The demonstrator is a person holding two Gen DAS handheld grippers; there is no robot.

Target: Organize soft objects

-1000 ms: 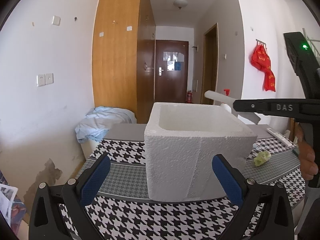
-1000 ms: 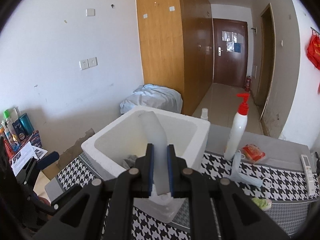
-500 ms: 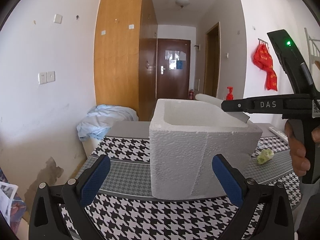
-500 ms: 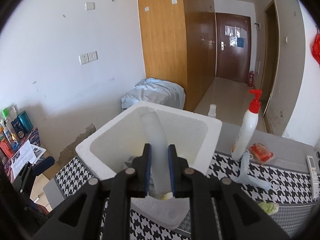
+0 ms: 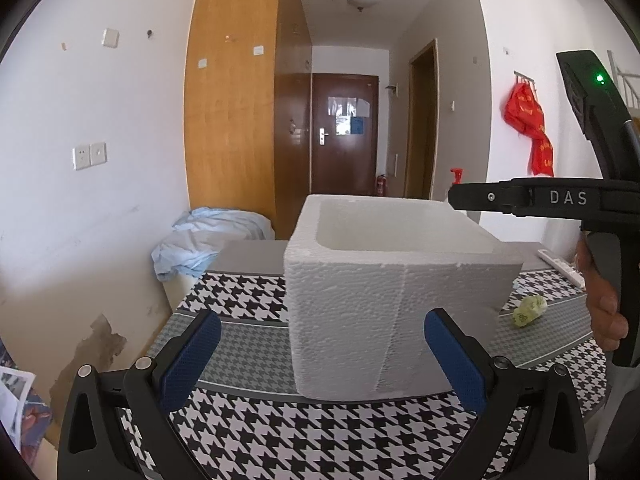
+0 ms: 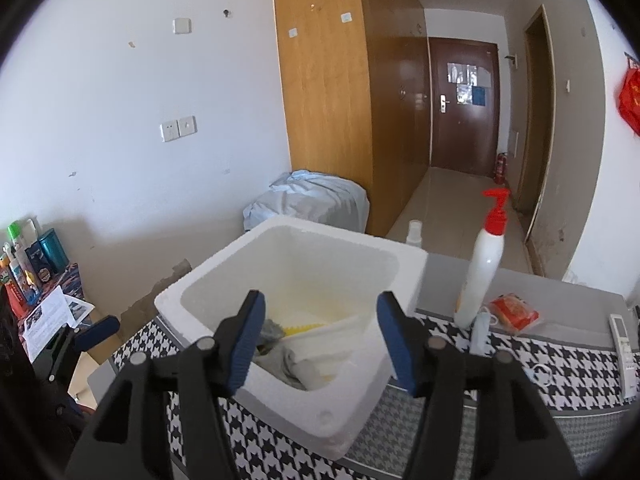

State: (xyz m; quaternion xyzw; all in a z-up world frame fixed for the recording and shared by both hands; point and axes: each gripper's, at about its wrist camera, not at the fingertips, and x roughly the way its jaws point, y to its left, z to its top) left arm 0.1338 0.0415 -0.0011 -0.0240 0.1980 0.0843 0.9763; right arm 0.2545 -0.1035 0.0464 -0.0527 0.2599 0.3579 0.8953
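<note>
A white foam box [image 6: 372, 392] stands on the houndstooth table [image 6: 568, 384]. My right gripper [image 6: 322, 340] hovers over the box's near side; its jaws are opening and nothing is between the blue pads. Below them, inside the box, a pale translucent tube [image 6: 336, 330] lies on a grey cloth [image 6: 288, 360] and a yellow piece [image 6: 302, 326]. In the left wrist view my left gripper [image 5: 320, 344] is open and low, just in front of the box [image 5: 392, 300], holding nothing. The right gripper [image 5: 472, 198] reaches in above the rim. A small yellow-green soft lump [image 5: 530, 310] lies on the table to the box's right.
Right of the box stand a white pump bottle with a red top [image 6: 480, 276], a red packet [image 6: 514, 312] and a white remote [image 6: 622, 332]. A small spray bottle [image 6: 414, 232] shows behind the box. A covered bundle [image 6: 308, 200] sits by the wall.
My right gripper has opened and let go of the pale tube, which now lies inside the foam box. The left gripper has stayed where it was.
</note>
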